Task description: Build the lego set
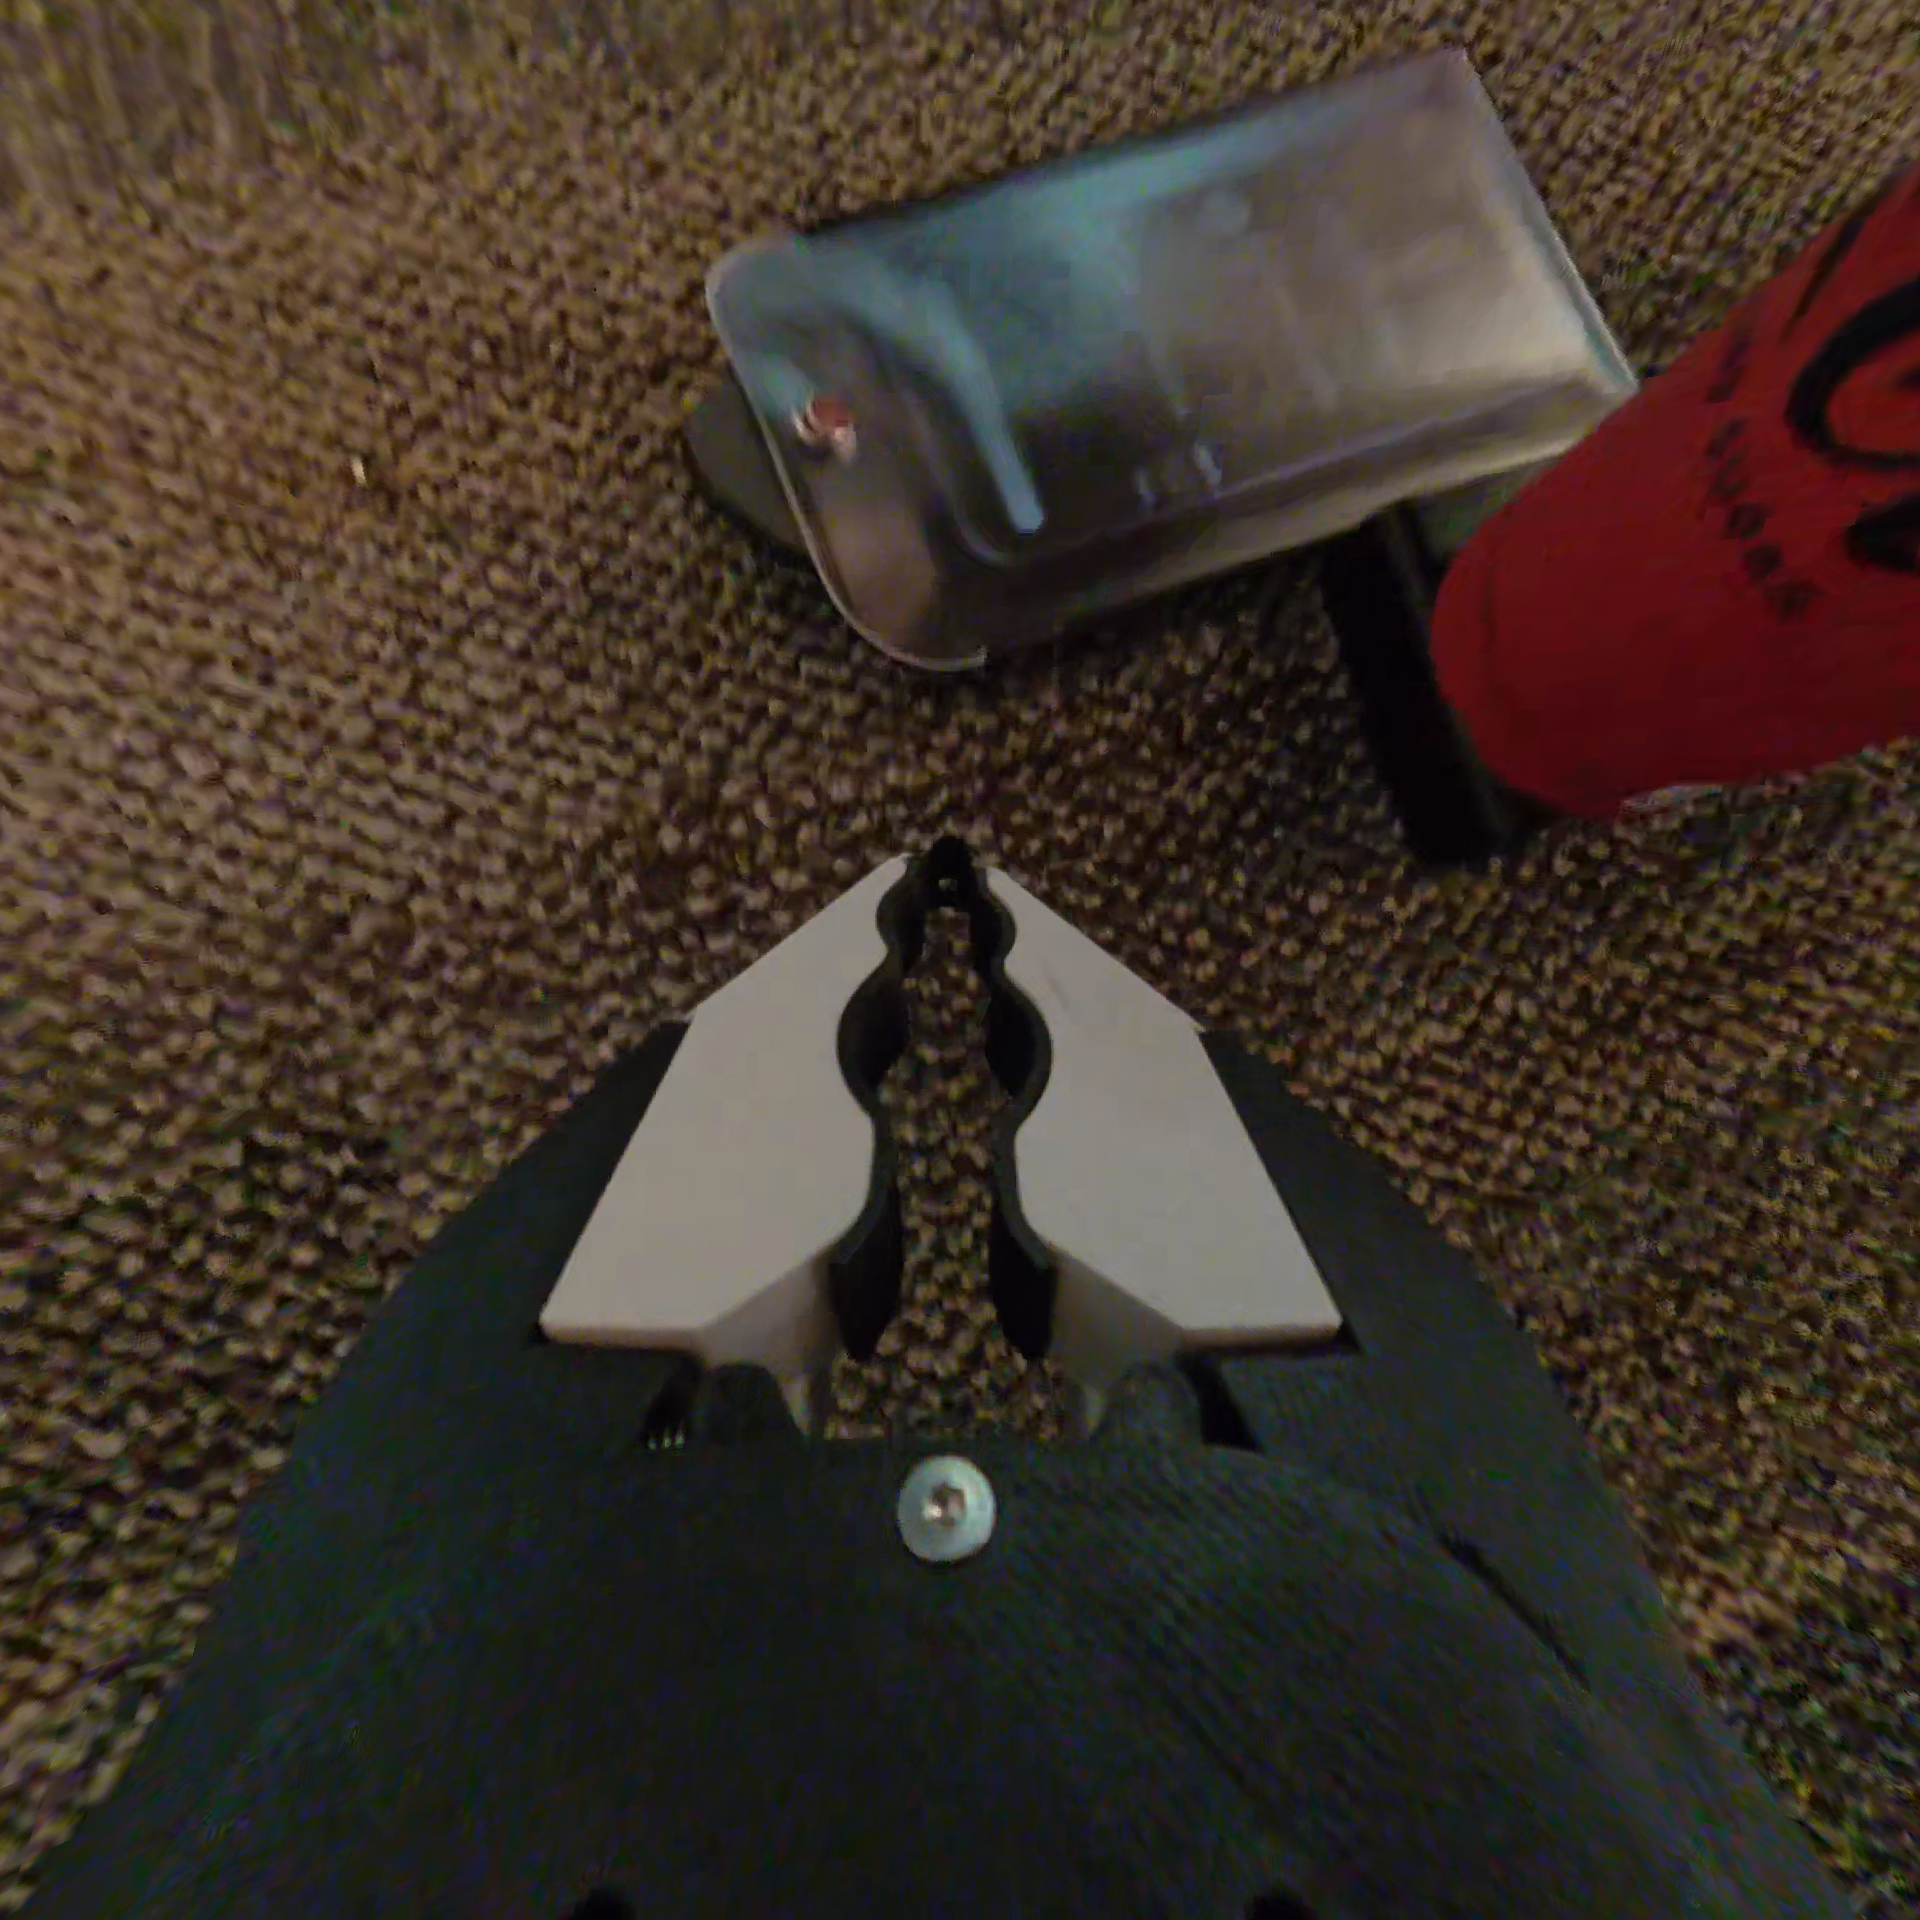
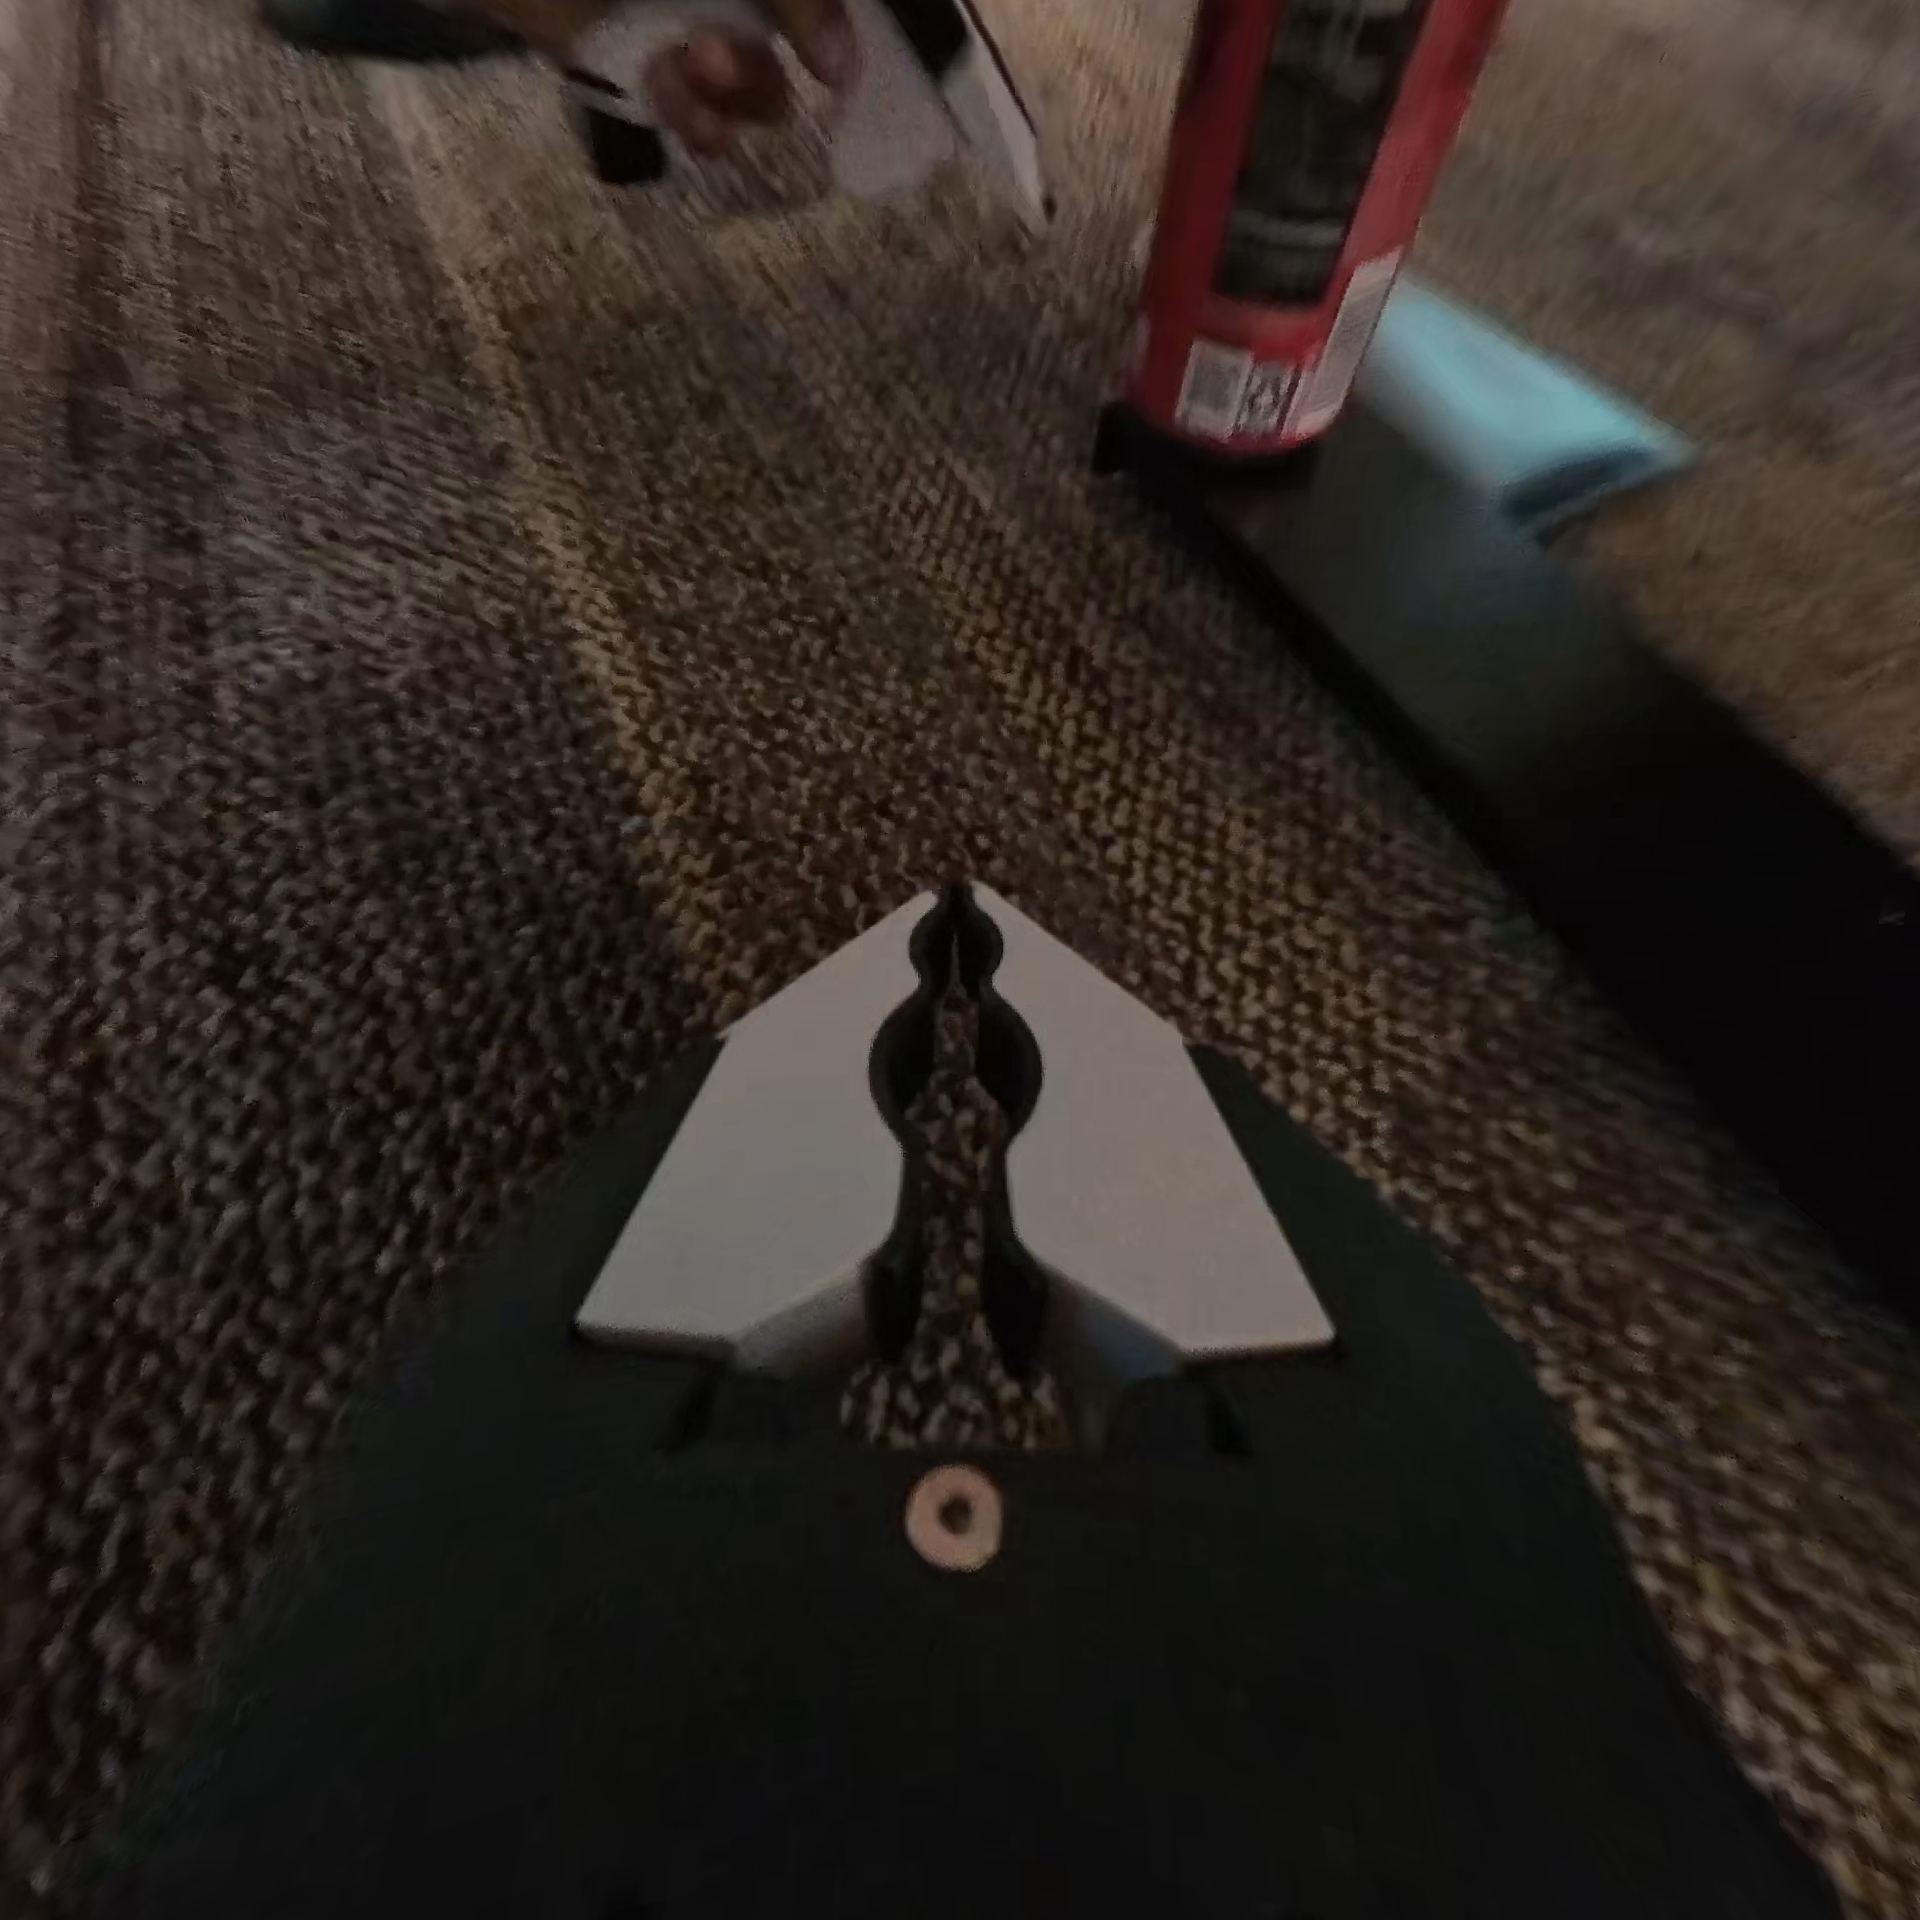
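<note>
Left gripper [image 1: 948,868]: tips together, empty, above brown carpet [image 1: 364,727]. Beyond it, a clear plastic case [image 1: 1164,416], contents indistinct; a red can [image 1: 1683,540], cut off at right, on a black base [image 1: 1434,717]. Right gripper [image 2: 956,902]: tips together, empty. Farther: red can [image 2: 1278,260], blurred white items [image 2: 790,114]. No lego pieces can be made out.

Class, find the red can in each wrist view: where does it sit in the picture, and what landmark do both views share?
Left wrist view: red can at the right edge, beside the clear pouch.
Right wrist view: red can top, right of centre, upright.
Shared landmark: the black block under the can, on the carpet.
</note>
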Motion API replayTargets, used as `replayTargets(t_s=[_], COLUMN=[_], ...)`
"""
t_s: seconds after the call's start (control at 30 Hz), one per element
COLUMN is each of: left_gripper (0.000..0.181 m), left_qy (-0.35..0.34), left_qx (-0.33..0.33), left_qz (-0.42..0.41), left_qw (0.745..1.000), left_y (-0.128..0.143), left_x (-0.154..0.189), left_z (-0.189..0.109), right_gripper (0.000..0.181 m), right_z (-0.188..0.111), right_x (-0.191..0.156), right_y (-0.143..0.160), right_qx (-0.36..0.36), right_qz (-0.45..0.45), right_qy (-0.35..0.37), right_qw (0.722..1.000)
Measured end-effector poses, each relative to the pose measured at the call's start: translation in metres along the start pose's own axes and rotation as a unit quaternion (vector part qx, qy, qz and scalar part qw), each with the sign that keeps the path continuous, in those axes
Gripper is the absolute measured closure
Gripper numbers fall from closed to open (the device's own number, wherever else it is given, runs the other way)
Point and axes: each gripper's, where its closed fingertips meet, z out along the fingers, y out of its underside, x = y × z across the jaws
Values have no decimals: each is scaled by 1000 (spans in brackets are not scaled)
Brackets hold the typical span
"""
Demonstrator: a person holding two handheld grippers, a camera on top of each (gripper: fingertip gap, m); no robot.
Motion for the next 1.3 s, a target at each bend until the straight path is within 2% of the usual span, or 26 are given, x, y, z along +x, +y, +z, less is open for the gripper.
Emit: replayTargets(t_s=[0.03, 0.13, 0.2, 0.33, 0.47, 0.57, 0.6, 0.67, 0.73, 1.1, 1.3], left_gripper=[175, 175, 175, 175, 175, 175, 175, 175, 175, 175, 175], left_qy=[2, 4, 3, 10, 15, 14, 13, 11, 8, 15, 5], left_qx=[1, 0, -3, 4, -3, -1, 1, 4, 7, 31, 15], left_qz=[-7, -8, 1, -10, 2, 4, 1, -8, -15, -37, -36], left_qw=[1000, 1000, 1000, 1000, 1000, 1000, 1000, 1000, 1000, 999, 999], left_y=[4, 11, 13, 7, 10, 10, 10, 11, 12, 13, 33], left_x=[1, 3, 4, 6, 14, 16, 15, 12, 8, 15, 18], left_z=[-1, 0, 2, 5, 11, 11, 10, 8, 7, 0, 2], right_gripper=[181, 159, 134, 105, 98, 93, 88, 65, 51, 54, 55], right_z=[9, 25, 30, 31, 32, 32, 31, 30, 31, 31, 31], right_x=[4, 9, 7, 14, 13, 16, 20, 30, 35, 35, 35], right_y=[6, 19, 25, 30, 31, 31, 32, 36, 38, 38, 38], right_qx=[-20, -47, -71, -86, -89, -90, -92, -101, -106, -107, -107], right_qz=[8, -8, -16, 10, 29, 15, 19, 44, 71, 65, 65], right_qy=[12, 44, 43, 52, 34, 53, 66, 89, 84, 92, 92], right_qw=[1000, 998, 996, 995, 995, 994, 993, 990, 988, 988, 988])
